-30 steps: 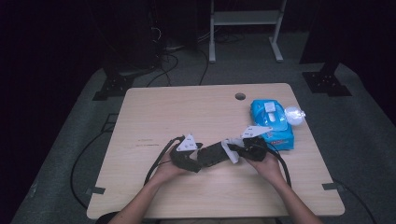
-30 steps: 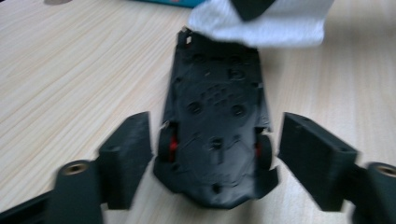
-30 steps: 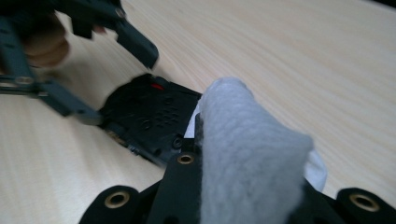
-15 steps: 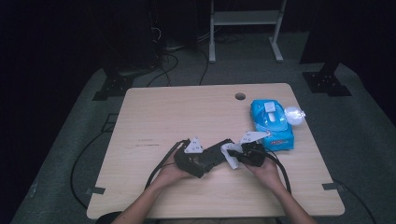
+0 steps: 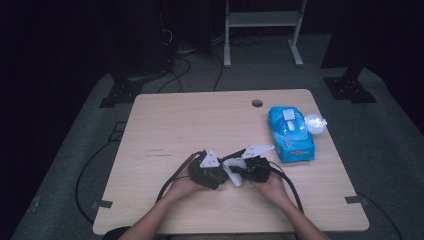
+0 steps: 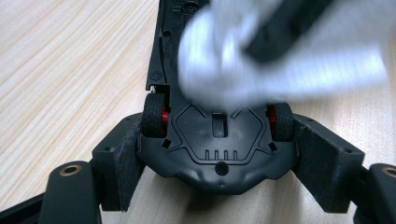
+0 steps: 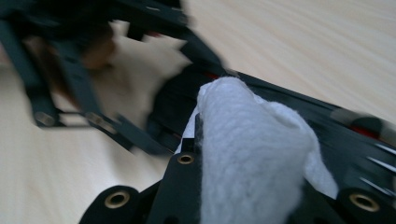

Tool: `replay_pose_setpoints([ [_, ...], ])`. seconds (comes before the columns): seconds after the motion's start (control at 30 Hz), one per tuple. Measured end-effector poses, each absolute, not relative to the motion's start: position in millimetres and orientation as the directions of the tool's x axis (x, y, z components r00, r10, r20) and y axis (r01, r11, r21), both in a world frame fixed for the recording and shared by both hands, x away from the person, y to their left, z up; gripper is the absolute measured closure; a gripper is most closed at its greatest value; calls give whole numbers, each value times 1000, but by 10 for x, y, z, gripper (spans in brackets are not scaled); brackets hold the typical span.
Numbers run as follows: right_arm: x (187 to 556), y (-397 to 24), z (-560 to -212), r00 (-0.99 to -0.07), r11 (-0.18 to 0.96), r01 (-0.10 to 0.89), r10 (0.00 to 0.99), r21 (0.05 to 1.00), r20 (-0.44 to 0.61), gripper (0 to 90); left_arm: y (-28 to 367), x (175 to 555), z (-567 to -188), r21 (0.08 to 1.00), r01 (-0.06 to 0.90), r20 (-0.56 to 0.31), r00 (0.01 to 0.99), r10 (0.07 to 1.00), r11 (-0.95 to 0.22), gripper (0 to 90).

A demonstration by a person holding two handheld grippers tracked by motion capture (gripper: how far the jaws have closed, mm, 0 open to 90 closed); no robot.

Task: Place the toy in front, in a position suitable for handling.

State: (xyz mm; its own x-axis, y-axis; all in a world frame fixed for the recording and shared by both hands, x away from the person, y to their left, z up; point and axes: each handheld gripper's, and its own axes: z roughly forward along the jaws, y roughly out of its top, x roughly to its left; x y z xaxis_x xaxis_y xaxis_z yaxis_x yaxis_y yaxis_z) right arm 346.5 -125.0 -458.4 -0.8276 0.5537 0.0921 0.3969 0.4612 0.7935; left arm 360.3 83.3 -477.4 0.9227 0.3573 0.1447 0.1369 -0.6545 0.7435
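Black grippers [image 5: 235, 172], brass-ringed screw holes, grey three-cornered plates, black trailing cables, bare forearms

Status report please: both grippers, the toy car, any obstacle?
Left gripper around toy car. Right gripper shut on wipe, against the car. Nothing in the way.

Toy car [image 6: 219, 154], black with red-hubbed wheels, underside up, held between the left gripper [image 6: 219, 177] fingers [image 6: 119, 163]. Blurred white wipe [image 6: 243, 65] over its far end. Light wood table [image 6: 70, 70] beneath.
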Motion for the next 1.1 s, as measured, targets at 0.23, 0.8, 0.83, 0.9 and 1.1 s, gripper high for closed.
replay_pose_setpoints([
  [0.23,3483,-1292,-4544,-810,501,353,587,790,-10,833,859,3622,-4771,752,147,123,926,356,-643,237],
  [0.8,3456,-1194,-4560,-830,499,345,558,795,9,834,850,3619,-4774,755,138,122,931,344,-641,237],
  [0.83,3464,-1208,-4563,-830,493,350,558,796,19,834,845,3619,-4773,753,135,125,932,341,-644,237],
  [0.9,3453,-1162,-4568,-843,496,343,537,798,28,834,832,3617,-4770,755,139,114,934,338,-640,237],
  [1.1,3421,-926,-4552,-880,559,267,473,785,-37,836,797,3590,-4770,750,118,125,941,316,-651,237],
])
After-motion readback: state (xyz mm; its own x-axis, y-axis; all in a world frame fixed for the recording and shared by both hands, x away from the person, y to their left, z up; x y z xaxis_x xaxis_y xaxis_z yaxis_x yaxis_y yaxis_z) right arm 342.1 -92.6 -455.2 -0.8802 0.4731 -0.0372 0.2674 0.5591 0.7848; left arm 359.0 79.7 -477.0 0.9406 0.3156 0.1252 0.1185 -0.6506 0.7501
